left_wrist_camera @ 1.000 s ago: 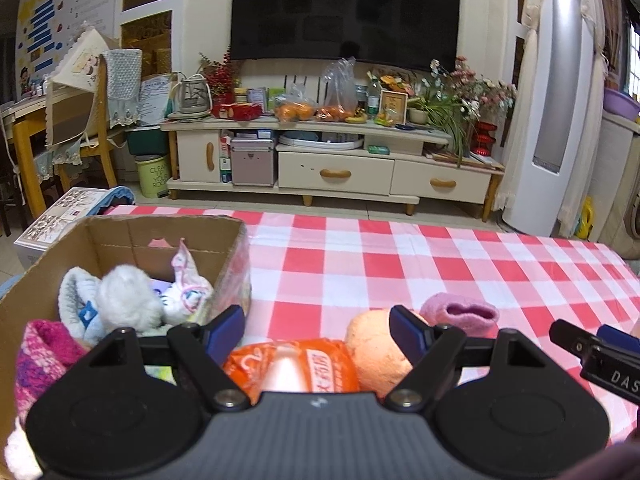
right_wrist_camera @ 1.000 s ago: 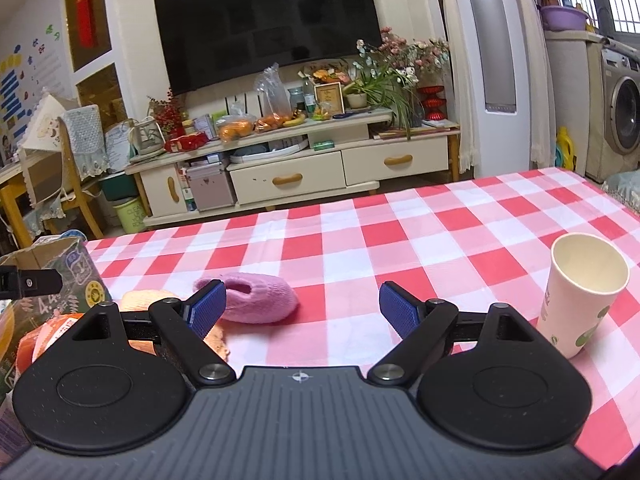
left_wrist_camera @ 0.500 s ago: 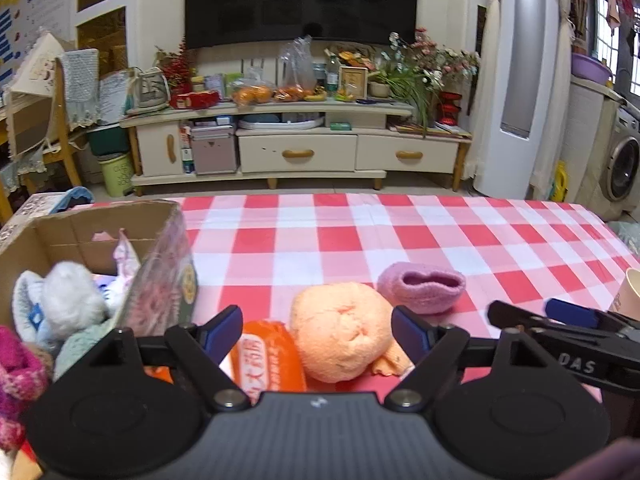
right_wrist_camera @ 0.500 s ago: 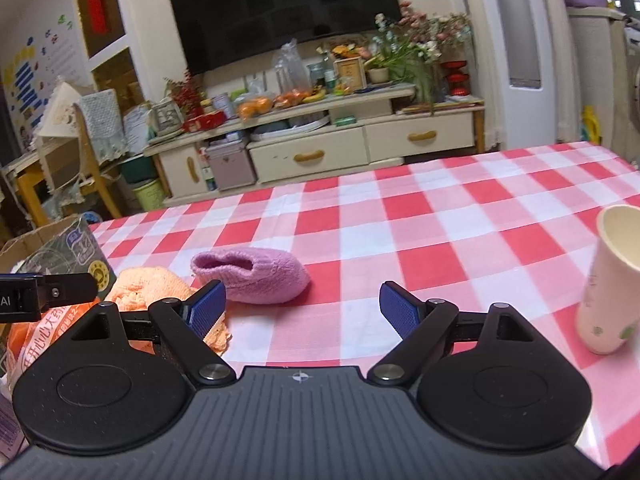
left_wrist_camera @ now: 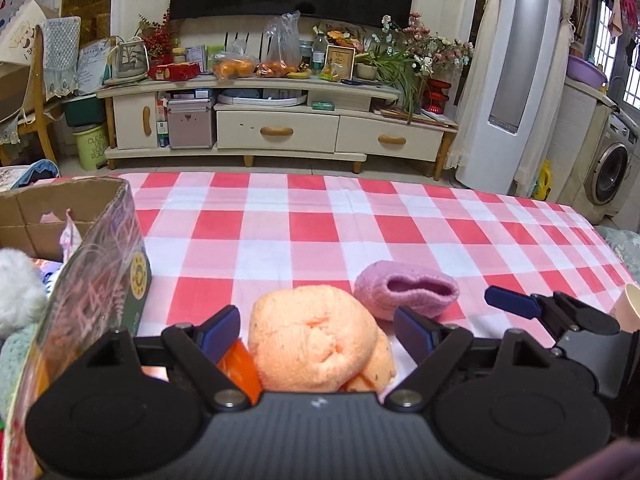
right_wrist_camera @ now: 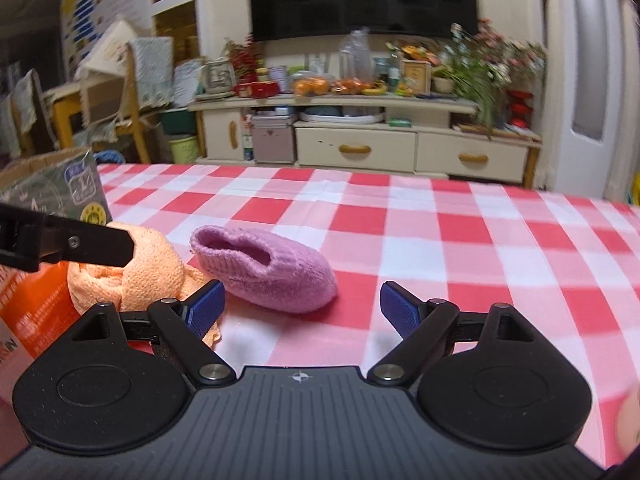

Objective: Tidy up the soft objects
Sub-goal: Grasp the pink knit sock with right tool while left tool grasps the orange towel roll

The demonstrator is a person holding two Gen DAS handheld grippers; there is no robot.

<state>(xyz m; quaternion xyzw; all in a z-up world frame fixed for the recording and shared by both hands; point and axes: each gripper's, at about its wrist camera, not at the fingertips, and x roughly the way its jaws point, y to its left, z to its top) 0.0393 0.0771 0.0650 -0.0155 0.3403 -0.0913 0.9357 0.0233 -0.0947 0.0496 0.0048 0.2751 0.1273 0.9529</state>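
Tongs on our left (left_wrist_camera: 318, 330) stand spread around the rumpled orange knit ball (left_wrist_camera: 316, 346) on the checked bench (left_wrist_camera: 320, 232), while our right tongs (right_wrist_camera: 300, 306) gape empty just short of the pink knitted bootie (right_wrist_camera: 266, 268) lying beside it. We see the cardboard box (left_wrist_camera: 100, 280) of soft toys cut off at the left. The orange packet (left_wrist_camera: 240, 370) is mostly hidden behind the left tongs.

Orange packet (left_wrist_camera: 240, 368) mostly hidden behind left fingers (left_wrist_camera: 220, 328); paper cup (left_wrist_camera: 628, 306) edge-cropped.
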